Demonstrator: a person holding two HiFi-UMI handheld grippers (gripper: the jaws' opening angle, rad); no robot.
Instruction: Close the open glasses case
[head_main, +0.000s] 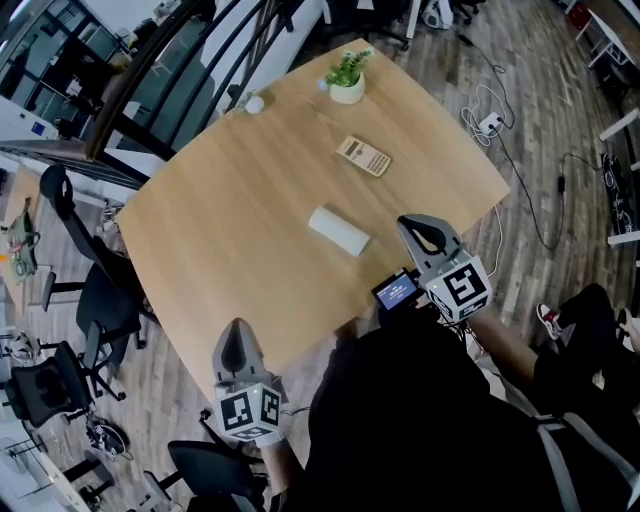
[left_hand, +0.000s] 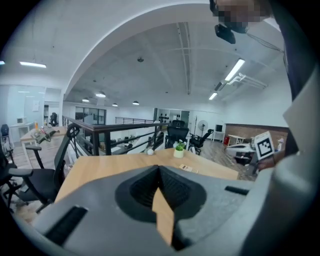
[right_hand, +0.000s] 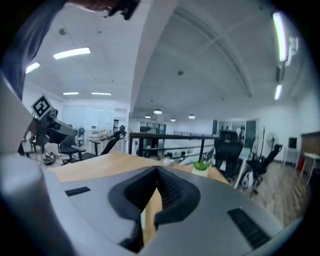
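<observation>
Head view shows the white glasses case lying on the wooden table, toward its near right side, just left of the right gripper. Its lid looks already down; no gap shows from here. Both tongs are pinched shut with nothing between them. The left gripper sits well apart at the table's near edge. If the lid needs seating, I judge it best to press the closed jaw tips down squarely over the middle of the top, so the case does not skid, with the other gripper bracing one end. A calculator and a potted plant lie farther off.
</observation>
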